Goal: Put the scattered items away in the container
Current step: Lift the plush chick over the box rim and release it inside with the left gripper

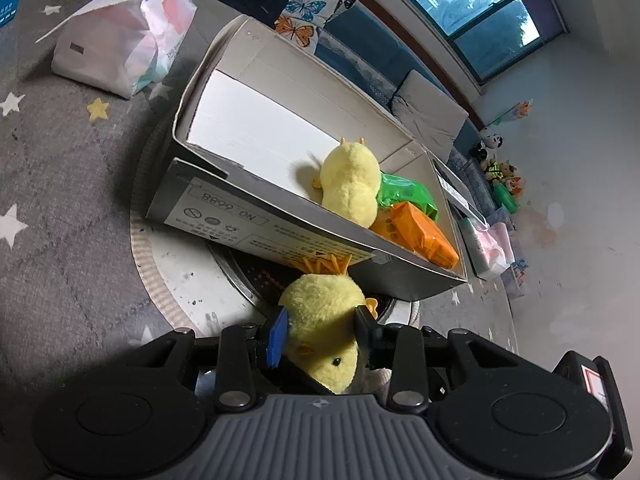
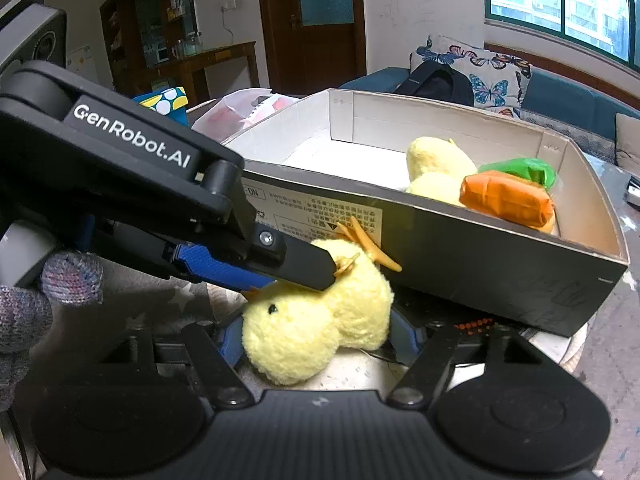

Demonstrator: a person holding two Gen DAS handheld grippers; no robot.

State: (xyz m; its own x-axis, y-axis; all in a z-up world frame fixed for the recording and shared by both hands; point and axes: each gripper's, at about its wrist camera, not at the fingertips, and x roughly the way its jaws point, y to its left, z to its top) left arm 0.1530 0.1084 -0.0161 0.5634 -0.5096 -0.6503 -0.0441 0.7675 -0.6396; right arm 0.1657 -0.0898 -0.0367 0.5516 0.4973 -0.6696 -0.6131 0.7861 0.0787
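Note:
A yellow plush chick (image 1: pixel 320 320) (image 2: pixel 316 320) lies just in front of the grey cardboard box (image 1: pixel 280 236) (image 2: pixel 460 256), outside its near wall. My left gripper (image 1: pixel 320 320) (image 2: pixel 300 280) is shut on the chick's upper body, coming in from the left in the right wrist view. My right gripper (image 2: pixel 316 338) has its blue pads (image 2: pixel 230 340) against both sides of the chick's lower body. Inside the box, at its right end, lie a second yellow plush (image 1: pixel 352 184) (image 2: pixel 436 164), a green packet (image 1: pixel 408 194) (image 2: pixel 524 168) and an orange packet (image 1: pixel 420 236) (image 2: pixel 508 200).
The box rests on a round low stand (image 1: pixel 176 264) over a grey star rug (image 1: pixel 48 184). A white plastic bag (image 1: pixel 120 48) lies beyond the box's left end. A sofa with a butterfly cushion (image 2: pixel 492 76) and black backpack (image 2: pixel 436 80) stands behind. A gloved hand (image 2: pixel 24 312) holds the left gripper.

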